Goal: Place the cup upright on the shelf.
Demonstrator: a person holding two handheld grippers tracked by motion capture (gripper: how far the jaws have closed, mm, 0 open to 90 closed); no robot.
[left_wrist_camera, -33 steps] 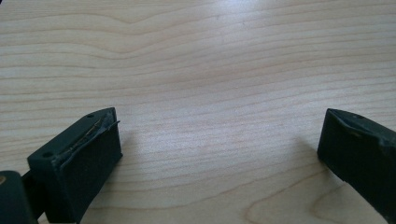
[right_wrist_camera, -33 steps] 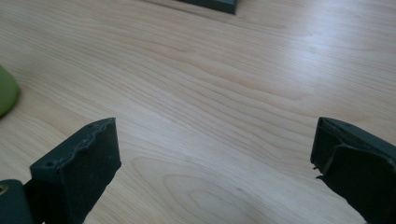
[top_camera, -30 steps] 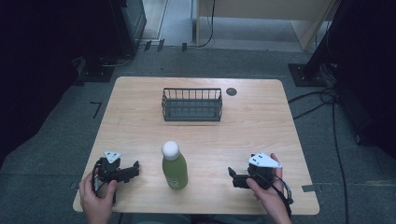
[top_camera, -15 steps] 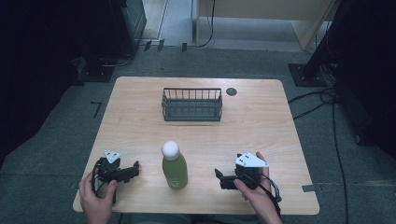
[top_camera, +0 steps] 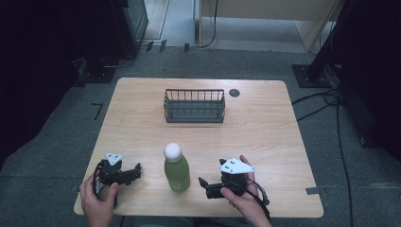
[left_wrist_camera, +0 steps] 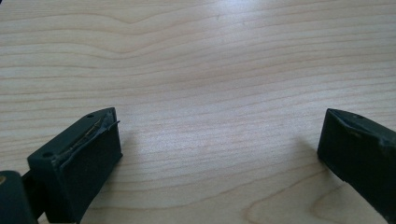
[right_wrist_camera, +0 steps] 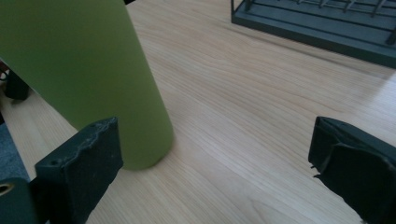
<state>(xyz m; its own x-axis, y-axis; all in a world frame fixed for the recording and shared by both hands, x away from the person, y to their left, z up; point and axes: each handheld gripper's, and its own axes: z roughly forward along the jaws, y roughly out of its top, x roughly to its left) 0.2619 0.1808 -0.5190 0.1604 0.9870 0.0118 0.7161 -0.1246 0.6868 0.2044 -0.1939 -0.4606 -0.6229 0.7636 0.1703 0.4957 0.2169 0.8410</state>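
Centrally on the pale wood-grain counter [top_camera: 265, 127]: upright green cylindrical bottle with a round white cap [top_camera: 176, 166], near the front edge, between the two hands. Behind it, toward the far edge, well apart: dark wire rectangular basket [top_camera: 194, 105], with a small dark round disc [top_camera: 234, 92] just beside its right end.

Left claw [top_camera: 135, 171], held low over the counter at the front left corner in the person's left hand [top_camera: 98, 201], pointing toward the bottle; jaws spread wide, nothing between them but bare wood in the left gripper view [left_wrist_camera: 217, 135]. Grey three-cornered plate on top.

Right claw [top_camera: 204, 187], held in the right hand [top_camera: 246, 201] at the front right, aimed leftward at the bottle; jaws wide apart, gripping nothing. Seen from the right gripper view [right_wrist_camera: 212, 154]: green bottle body [right_wrist_camera: 88, 70] standing just beyond the left jaw, close but short of the gap, basket base [right_wrist_camera: 317, 23] farther off at top right.
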